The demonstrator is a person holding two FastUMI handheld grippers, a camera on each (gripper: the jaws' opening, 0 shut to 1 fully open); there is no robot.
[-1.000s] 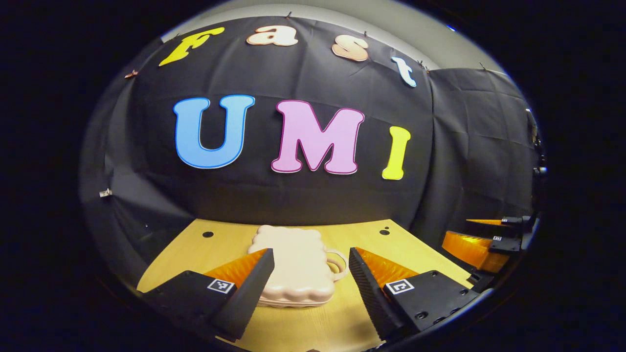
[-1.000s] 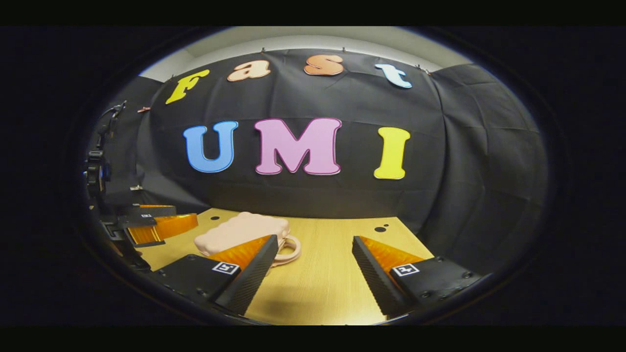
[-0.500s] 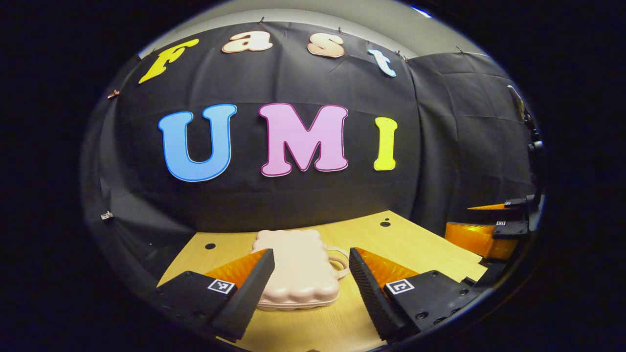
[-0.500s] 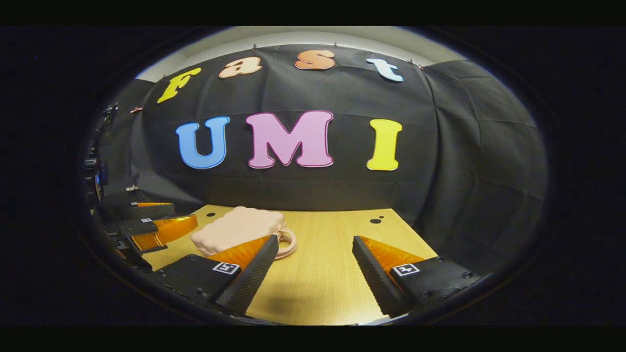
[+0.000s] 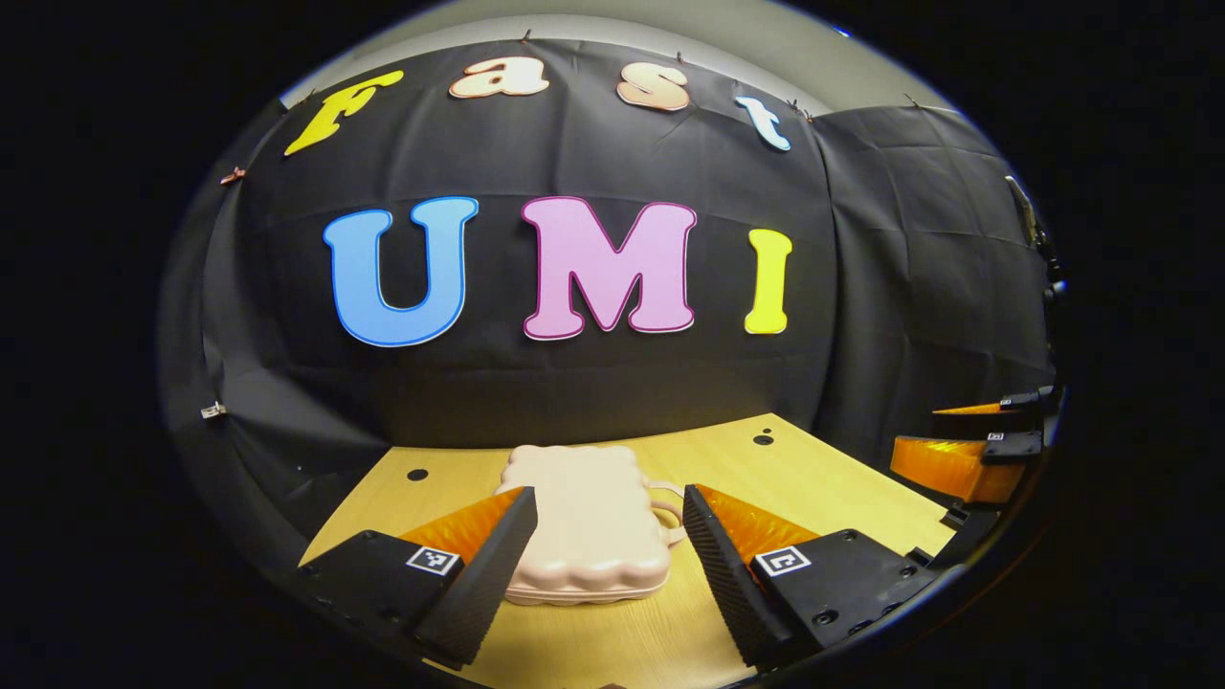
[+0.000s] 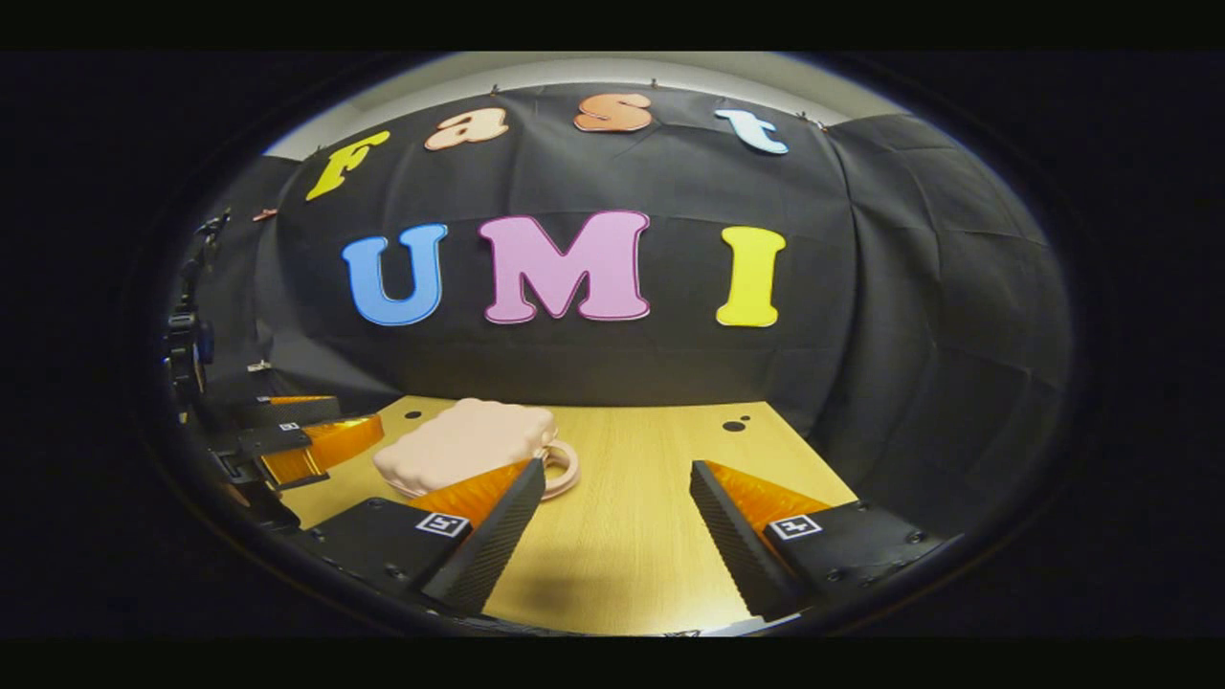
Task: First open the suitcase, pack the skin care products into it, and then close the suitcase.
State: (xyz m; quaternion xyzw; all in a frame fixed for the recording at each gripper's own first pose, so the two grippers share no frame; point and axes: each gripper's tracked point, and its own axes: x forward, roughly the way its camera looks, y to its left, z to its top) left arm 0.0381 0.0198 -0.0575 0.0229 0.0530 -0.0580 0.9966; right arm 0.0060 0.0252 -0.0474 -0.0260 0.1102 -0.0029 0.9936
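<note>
on the wooden table (image 5: 823, 483), we are seeing the closed suitcase (image 5: 586, 522) lying just ahead of our spread left gripper (image 5: 609, 545), handle (image 5: 667, 504) pointing right toward our right gripper (image 6: 616, 536), also spread, empty and farther off.

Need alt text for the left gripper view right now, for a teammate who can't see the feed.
A closed pale pink suitcase lies flat on a wooden table, its handle to the right, just ahead of the open left gripper. The right gripper shows at the right edge. Black cloth walls the booth behind.
</note>
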